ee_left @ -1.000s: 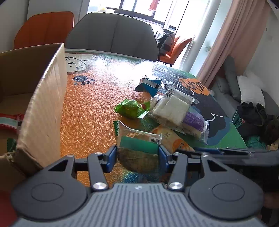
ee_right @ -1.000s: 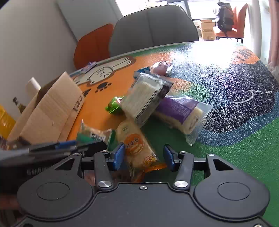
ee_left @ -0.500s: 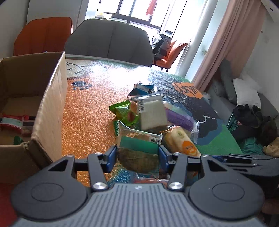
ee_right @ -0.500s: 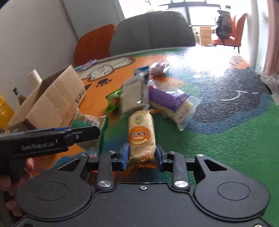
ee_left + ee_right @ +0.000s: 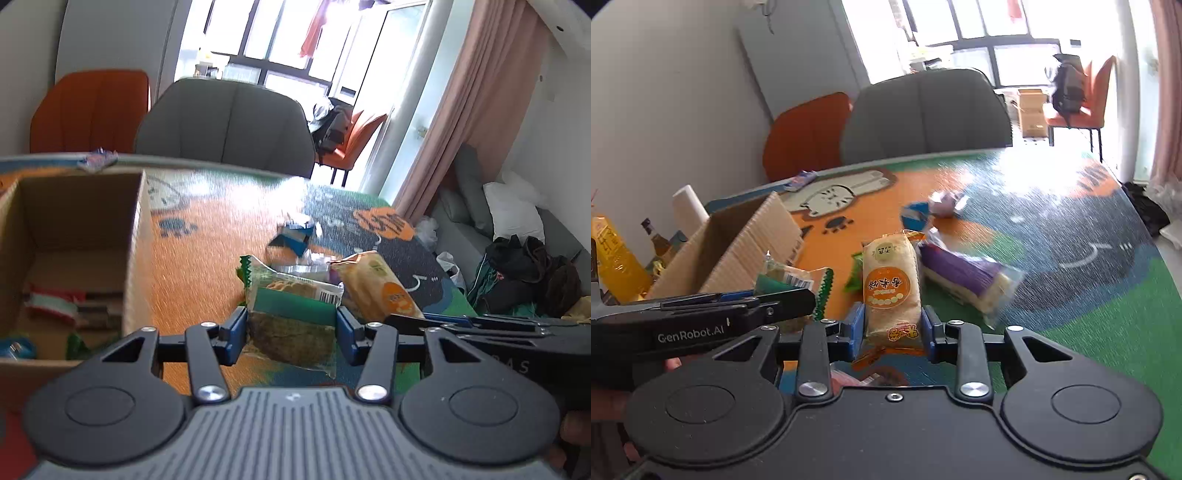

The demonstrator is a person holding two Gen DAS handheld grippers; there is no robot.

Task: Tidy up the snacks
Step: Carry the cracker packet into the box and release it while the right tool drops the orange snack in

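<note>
My left gripper [image 5: 291, 332] is shut on a green-labelled clear snack pack [image 5: 291, 314] and holds it above the table, right of the open cardboard box [image 5: 136, 258]. The box holds several snacks, among them a red-and-white packet [image 5: 51, 301]. My right gripper [image 5: 892, 334] is shut on a beige bread pack with an orange label [image 5: 890, 284], lifted off the table. That pack also shows in the left wrist view [image 5: 373, 288]. The left gripper and its green pack [image 5: 790, 277] show at the left of the right wrist view, next to the box [image 5: 738, 247].
On the patterned table [image 5: 1071, 258] lie a purple-labelled roll pack [image 5: 964, 277], a green packet [image 5: 855, 273], a blue packet [image 5: 914, 218] and a pinkish packet [image 5: 943, 203]. A grey chair [image 5: 225, 122] and an orange chair [image 5: 92, 110] stand behind. Bottles [image 5: 613, 258] stand at far left.
Both grippers have risen with their packs. The right gripper, open a second ago, closed on the bread pack and lifted it. The box interior has come more into the left view.
</note>
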